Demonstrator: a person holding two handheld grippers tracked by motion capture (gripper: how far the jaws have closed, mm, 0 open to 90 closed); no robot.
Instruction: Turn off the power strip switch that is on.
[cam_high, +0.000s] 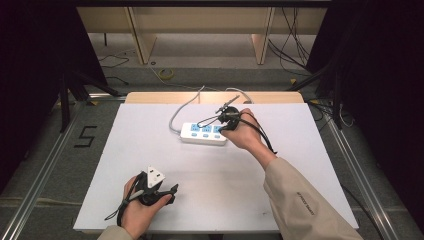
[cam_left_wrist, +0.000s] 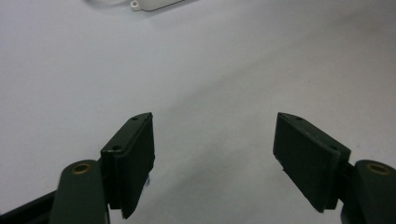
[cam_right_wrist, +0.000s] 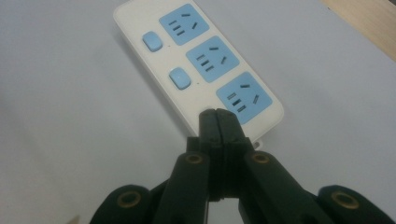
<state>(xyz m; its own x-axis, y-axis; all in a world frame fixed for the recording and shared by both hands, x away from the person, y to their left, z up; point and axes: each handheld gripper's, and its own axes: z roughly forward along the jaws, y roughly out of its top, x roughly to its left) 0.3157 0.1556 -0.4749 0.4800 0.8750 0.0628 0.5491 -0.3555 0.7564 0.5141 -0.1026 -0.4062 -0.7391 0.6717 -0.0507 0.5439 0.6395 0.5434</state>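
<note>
We see a white table (cam_high: 150, 145) with a bare wooden strip (cam_high: 270, 97) along its far edge. On the grey floor to its left, a black figure "5" (cam_high: 86, 136) is marked. Beyond the table, we see a yellow coil of cable (cam_high: 166, 74) lying on the floor, light wooden furniture legs (cam_high: 141, 37) standing behind it, and black cables (cam_high: 295, 47) trailing at the far right.

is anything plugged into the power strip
No: the power strip shows all three blue sockets empty; the shut right gripper tips sit over its near button.
</note>
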